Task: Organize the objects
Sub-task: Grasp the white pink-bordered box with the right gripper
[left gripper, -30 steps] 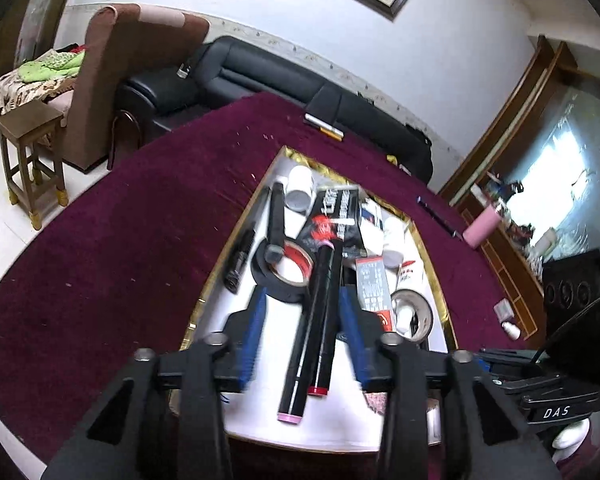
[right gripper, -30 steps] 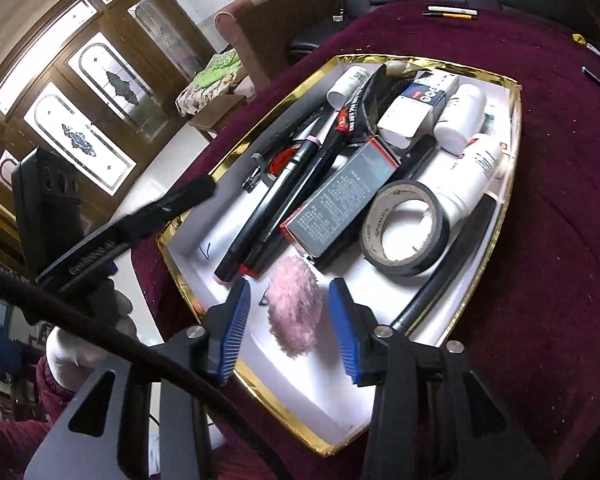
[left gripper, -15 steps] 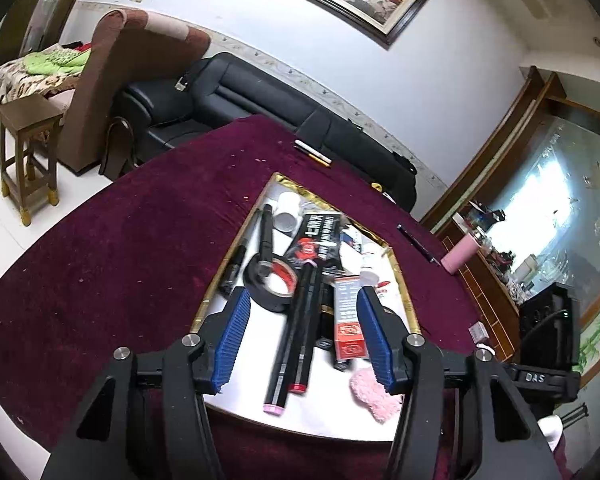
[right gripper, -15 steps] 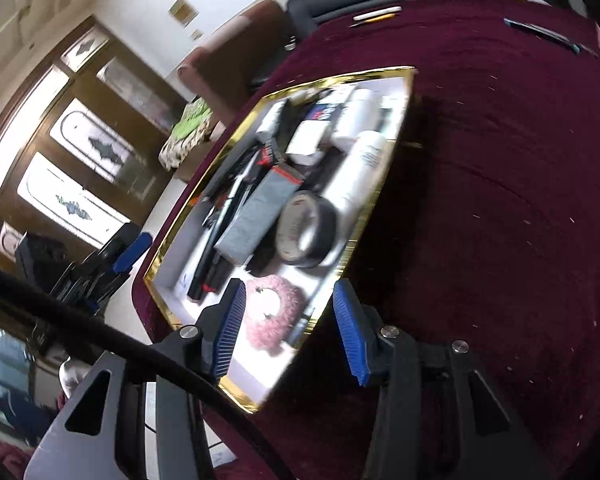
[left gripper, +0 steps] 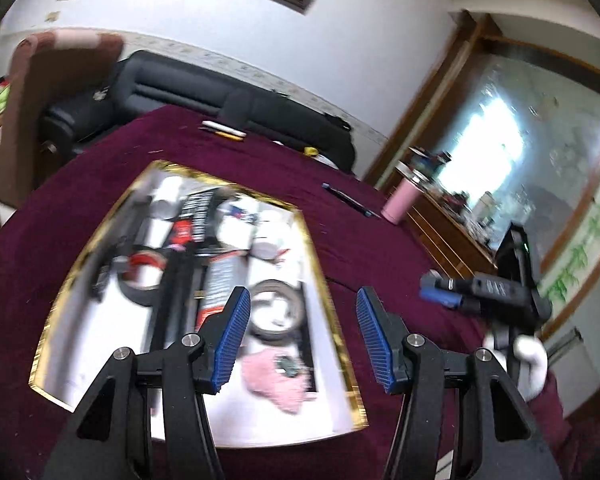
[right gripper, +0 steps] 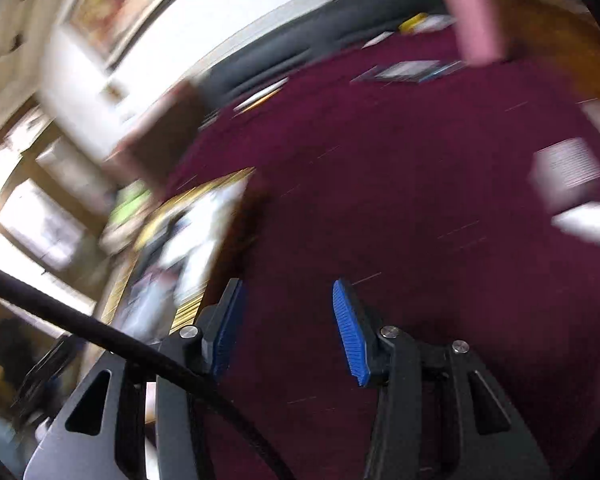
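A gold-rimmed white tray (left gripper: 342,344) lies on the maroon tablecloth (left gripper: 60,216), crowded with markers, boxes, white bottles and two tape rolls (left gripper: 276,314). A pink fluffy puff (left gripper: 274,376) rests near the tray's front right corner. My left gripper (left gripper: 302,296) hovers open over the tray's right rim, nothing between its blue pads. My right gripper (right gripper: 287,286) is over bare cloth to the right of the tray (right gripper: 198,196). Its jaws are opening and hold nothing. In the left wrist view the right gripper (left gripper: 440,294) shows at the right. The right wrist view is heavily blurred.
A pink cup (left gripper: 402,200) and a dark pen (left gripper: 352,200) lie beyond the tray on the right, two pens (left gripper: 224,131) at the far edge. White cards (right gripper: 568,168) sit on the cloth at the right. A black sofa (left gripper: 204,92) stands behind the table.
Both grippers have drawn away from the tray and opened wider. The left lifted off the markers and swung right. The right left the pink puff in the tray and swept right over the cloth.
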`<state>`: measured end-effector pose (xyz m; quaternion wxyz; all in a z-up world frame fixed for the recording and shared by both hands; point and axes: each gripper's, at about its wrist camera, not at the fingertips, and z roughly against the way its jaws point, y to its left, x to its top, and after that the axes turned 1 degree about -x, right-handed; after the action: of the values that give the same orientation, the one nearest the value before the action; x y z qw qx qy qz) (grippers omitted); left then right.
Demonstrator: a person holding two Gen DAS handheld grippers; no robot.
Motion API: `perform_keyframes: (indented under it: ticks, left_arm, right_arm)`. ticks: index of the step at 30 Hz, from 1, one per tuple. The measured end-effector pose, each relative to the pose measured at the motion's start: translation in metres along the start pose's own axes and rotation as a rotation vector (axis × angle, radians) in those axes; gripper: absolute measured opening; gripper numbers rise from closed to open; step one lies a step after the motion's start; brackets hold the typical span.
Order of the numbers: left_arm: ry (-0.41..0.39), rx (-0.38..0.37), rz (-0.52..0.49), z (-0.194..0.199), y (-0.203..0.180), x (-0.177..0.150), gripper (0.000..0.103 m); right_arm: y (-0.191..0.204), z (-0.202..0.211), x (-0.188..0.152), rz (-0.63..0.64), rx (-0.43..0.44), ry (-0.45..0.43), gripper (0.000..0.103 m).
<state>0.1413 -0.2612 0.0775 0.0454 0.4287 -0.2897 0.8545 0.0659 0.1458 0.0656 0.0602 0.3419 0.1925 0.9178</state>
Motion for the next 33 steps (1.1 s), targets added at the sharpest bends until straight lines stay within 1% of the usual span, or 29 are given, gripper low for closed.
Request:
perform_keyframes:
  ticks: [1, 2, 3, 4, 6, 8, 10, 12, 13, 16, 17, 18, 19, 22, 26, 27, 30, 33]
  left_arm:
    - [0.006, -0.007, -0.017, -0.001, -0.005, 0.000, 0.049]
    - [0.012, -0.016, -0.034, -0.003, -0.011, 0.000, 0.049]
    - [0.018, -0.023, -0.044, -0.006, -0.015, 0.000, 0.049]
    - [0.022, -0.028, -0.044, -0.008, -0.018, 0.000, 0.049]
    - [0.037, -0.041, -0.034, -0.017, -0.023, 0.000, 0.049]
    - [0.053, -0.044, -0.018, -0.022, -0.028, -0.002, 0.049]
    - [0.065, -0.050, -0.010, -0.026, -0.033, -0.003, 0.049]
    - [0.074, -0.044, -0.022, -0.026, -0.039, -0.004, 0.049]
    - [0.076, -0.042, -0.032, -0.026, -0.043, -0.003, 0.049]
    - [0.084, -0.038, -0.056, -0.025, -0.053, 0.001, 0.049]
    - [0.087, -0.040, -0.064, -0.026, -0.056, 0.002, 0.049]
    - [0.095, -0.045, -0.081, -0.029, -0.062, 0.003, 0.050]
    - [0.104, -0.051, -0.097, -0.032, -0.068, 0.004, 0.051]
    - [0.141, -0.088, -0.141, -0.049, -0.088, 0.009, 0.051]
    - [0.209, -0.160, -0.241, -0.091, -0.132, 0.014, 0.051]
    - [0.227, -0.179, -0.275, -0.103, -0.144, 0.015, 0.051]
    - [0.286, -0.233, -0.431, -0.154, -0.195, 0.011, 0.050]
    - [0.367, -0.302, -0.570, -0.209, -0.244, 0.000, 0.050]
  right_arm:
    - [-0.023, 0.008, 0.011, -0.008, -0.087, -0.038, 0.049]
    - [-0.041, 0.014, 0.020, -0.012, -0.168, -0.066, 0.052]
    - [-0.057, 0.016, 0.028, -0.011, -0.238, -0.074, 0.057]
    - [-0.072, 0.015, 0.036, -0.008, -0.283, -0.069, 0.058]
    - [-0.096, 0.006, 0.049, -0.008, -0.312, -0.035, 0.058]
    - [-0.110, -0.007, 0.059, -0.022, -0.314, -0.001, 0.058]
    - [-0.116, -0.020, 0.066, -0.015, -0.325, 0.023, 0.058]
    - [-0.116, -0.035, 0.070, 0.009, -0.336, 0.051, 0.058]
    - [-0.114, -0.044, 0.070, 0.031, -0.355, 0.075, 0.058]
    - [-0.115, -0.069, 0.067, 0.090, -0.459, 0.116, 0.057]
    - [-0.118, -0.072, 0.065, 0.092, -0.462, 0.127, 0.053]
    - [-0.122, -0.073, 0.064, 0.079, -0.433, 0.141, 0.033]
    - [-0.125, -0.071, 0.063, 0.058, -0.404, 0.146, 0.033]
    - [-0.133, -0.049, 0.062, -0.018, -0.305, 0.101, 0.033]
    - [-0.149, 0.010, 0.050, -0.121, -0.173, 0.013, 0.033]
    - [-0.154, 0.023, 0.047, -0.140, -0.150, -0.003, 0.033]
    - [-0.176, 0.059, 0.025, -0.200, -0.109, -0.045, 0.034]
    - [-0.196, 0.078, 0.002, -0.262, -0.078, -0.061, 0.034]
